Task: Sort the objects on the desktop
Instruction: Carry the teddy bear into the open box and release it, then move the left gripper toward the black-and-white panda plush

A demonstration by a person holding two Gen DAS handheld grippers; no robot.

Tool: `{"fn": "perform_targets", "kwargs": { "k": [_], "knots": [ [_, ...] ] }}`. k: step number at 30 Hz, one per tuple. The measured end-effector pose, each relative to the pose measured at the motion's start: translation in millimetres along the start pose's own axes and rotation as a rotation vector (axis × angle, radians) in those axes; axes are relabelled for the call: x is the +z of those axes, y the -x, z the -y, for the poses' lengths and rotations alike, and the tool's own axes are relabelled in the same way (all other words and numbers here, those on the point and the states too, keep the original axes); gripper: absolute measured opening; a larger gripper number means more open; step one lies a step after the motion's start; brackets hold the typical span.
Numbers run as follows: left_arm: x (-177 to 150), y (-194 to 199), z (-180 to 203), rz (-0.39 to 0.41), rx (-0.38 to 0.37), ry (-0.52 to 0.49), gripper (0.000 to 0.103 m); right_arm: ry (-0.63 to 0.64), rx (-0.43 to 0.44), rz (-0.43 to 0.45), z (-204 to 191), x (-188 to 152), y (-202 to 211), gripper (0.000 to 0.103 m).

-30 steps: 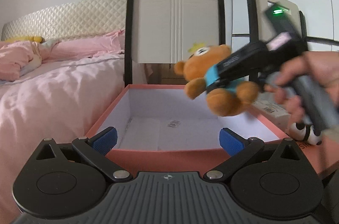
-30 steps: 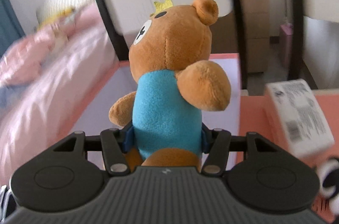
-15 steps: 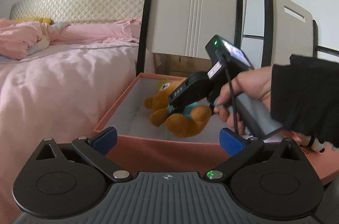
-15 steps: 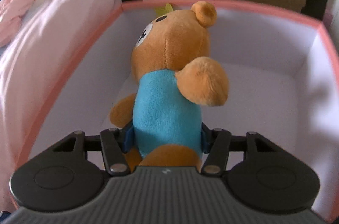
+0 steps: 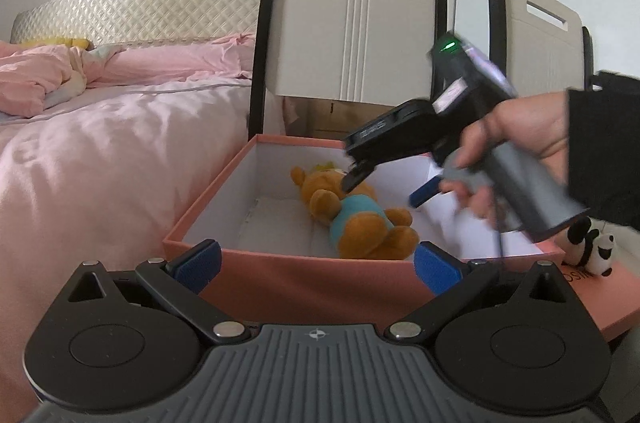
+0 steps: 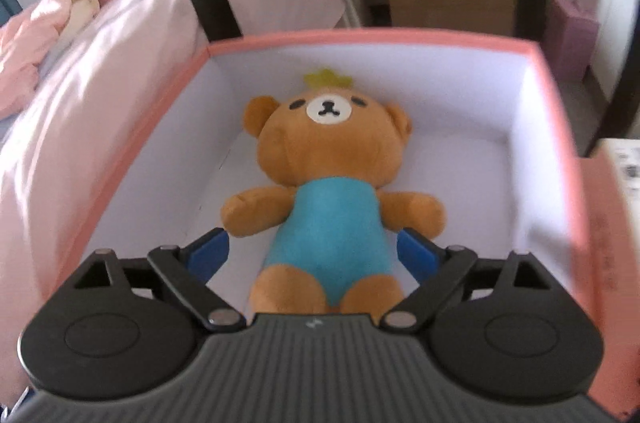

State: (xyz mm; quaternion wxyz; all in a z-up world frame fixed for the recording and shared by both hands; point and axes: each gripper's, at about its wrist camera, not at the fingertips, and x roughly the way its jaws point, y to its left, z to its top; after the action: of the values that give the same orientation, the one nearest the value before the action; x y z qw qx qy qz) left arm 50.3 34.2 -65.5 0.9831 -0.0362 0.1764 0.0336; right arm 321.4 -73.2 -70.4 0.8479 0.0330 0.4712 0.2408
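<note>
Right gripper (image 6: 312, 253) fingers just spread, clear of teddy bear (image 6: 328, 191) lying in box (image 6: 552, 95), left gripper (image 5: 318, 269) fingers spread, empty

Only partial letters "OSIN" show on the pink lid (image 5: 592, 287).

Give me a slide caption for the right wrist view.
Right gripper, jaws just opened, releases a teddy bear lying face up inside the pink box.

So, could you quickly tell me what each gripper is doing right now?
Left gripper: open, empty.
Right gripper: jaws just opened, teddy bear lies released in the pink box.
</note>
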Motion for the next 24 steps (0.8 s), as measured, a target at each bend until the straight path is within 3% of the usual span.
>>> {"fn": "perform_targets", "kwargs": {
  "k": [12,17,21,24],
  "knots": [
    [0,18,7,0.1,-0.134,0.017,0.103,-0.031,-0.11,0.19,50,-49,115,0.103],
    [0,25,17,0.117,-0.154,-0.005,0.103,-0.038,-0.163,0.279,73,-71,140,0.103],
    [5,34,16,0.145,-0.187,0.033,0.103,-0.03,-0.207,0.324,94,-90,150,0.103],
    [7,41,20,0.17,-0.169,0.023,0.103,-0.036,-0.227,0.347,109,-104,156,0.103]
  ]
}}
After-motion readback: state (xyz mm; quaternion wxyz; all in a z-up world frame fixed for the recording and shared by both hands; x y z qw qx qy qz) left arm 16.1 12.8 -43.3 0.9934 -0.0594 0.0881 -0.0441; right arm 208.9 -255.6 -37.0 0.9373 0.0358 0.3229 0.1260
